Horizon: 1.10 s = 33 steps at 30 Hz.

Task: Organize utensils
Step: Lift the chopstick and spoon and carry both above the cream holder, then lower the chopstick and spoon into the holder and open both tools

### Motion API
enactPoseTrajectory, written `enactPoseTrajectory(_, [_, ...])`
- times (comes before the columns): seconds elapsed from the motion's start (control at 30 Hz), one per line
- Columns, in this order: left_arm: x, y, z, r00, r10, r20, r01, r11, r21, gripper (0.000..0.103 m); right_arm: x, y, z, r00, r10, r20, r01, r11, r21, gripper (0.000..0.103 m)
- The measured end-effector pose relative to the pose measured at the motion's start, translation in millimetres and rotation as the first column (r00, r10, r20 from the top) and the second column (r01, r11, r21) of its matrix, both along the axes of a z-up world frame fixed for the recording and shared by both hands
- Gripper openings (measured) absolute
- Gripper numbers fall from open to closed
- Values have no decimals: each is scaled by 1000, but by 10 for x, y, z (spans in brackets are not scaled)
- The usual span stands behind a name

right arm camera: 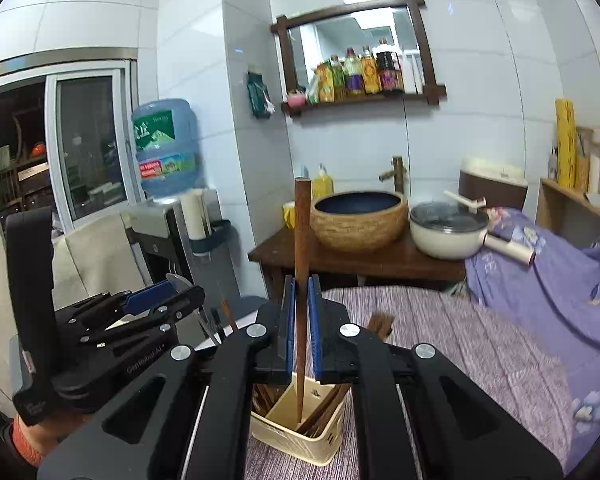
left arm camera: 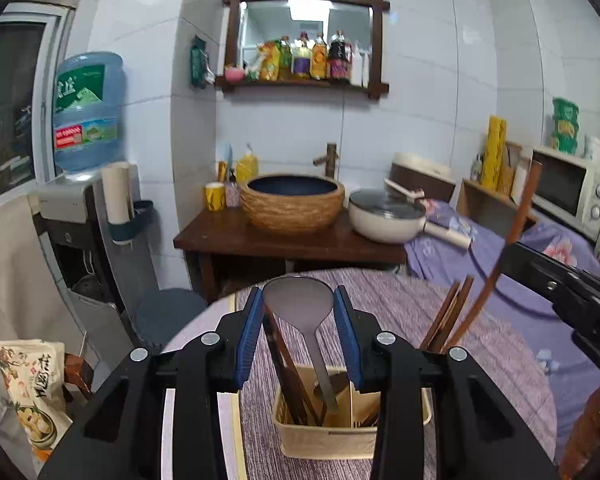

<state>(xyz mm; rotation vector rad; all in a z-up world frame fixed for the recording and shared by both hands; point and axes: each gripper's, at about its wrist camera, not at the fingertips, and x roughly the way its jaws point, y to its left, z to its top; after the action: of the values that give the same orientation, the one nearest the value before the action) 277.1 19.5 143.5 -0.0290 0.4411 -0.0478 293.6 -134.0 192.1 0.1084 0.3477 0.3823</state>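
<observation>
The left gripper (left arm camera: 299,312) clamps the metal spoon (left arm camera: 299,300) by its bowl, handle pointing down into the beige utensil basket (left arm camera: 332,440) directly below, ready for sorting. The right gripper (right arm camera: 299,312) is clenched on a wooden chopstick (right arm camera: 301,240), tip down in the basket's right compartment. More chopsticks (left arm camera: 448,320) beside it crowd any insertion path.

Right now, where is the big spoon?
In the left wrist view, the metal spoon stands bowl-up between the left tongs, its handle reaching down into the beige utensil basket.
</observation>
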Motion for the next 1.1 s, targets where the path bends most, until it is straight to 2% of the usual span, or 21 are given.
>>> enactPoseTrajectory(0.13, [106, 5, -333, 998, -2, -70, 2, 1000, -7, 35, 155, 10, -384, 996, 1, -85, 1, 1000, 13, 7])
enactPoseTrajectory(0.3, [172, 44, -602, 993, -4, -118, 3, 1000, -11, 35, 191, 42, -649, 992, 2, -128, -2, 1000, 4, 7])
enactPoseTrajectory(0.57, [188, 60, -847, 987, -1, -158, 0, 1000, -4, 35, 155, 104, -849, 991, -6, -133, 1, 999, -36, 7])
enactPoseTrajectory(0.8, [158, 22, -870, 990, 1, -140, 2, 1000, 24, 37, 133, 109, -940, 993, -33, -113, 27, 998, -60, 8])
enactPoseTrajectory(0.83, [149, 29, -867, 990, -2, -140, 5, 1000, 21, 41, 126, 104, -942, 993, -36, -110, 29, 998, -62, 9])
enactPoseTrajectory(0.9, [88, 50, -846, 993, 6, -122, -2, 1000, 28, 49, 74, 86, -931, 995, -44, -89, 38, 997, -70, 23])
enactPoseTrajectory(0.93, [37, 58, -833, 994, 12, -107, -8, 999, 35, 56, 42, 76, -919, 996, -50, -78, 44, 997, -68, 44])
enactPoseTrajectory(0.97, [-25, 71, -820, 996, 15, -90, -11, 999, 39, 59, -15, 44, -905, 996, -62, -58, 58, 997, -57, 56])
enactPoseTrajectory(1.03, [-163, 93, -803, 998, 15, -58, -13, 999, 46, 72, -149, -21, -868, 997, -74, -18, 73, 996, -42, 56])
enactPoseTrajectory(1.07, [-271, 111, -802, 999, 20, -36, -19, 999, 49, 75, -205, -41, -858, 997, -75, -6, 75, 996, -43, 58])
enactPoseTrajectory(1.1, [-368, 133, -810, 1000, 24, -16, -23, 999, 49, 83, -269, -60, -855, 997, -80, 8, 80, 996, -45, 61])
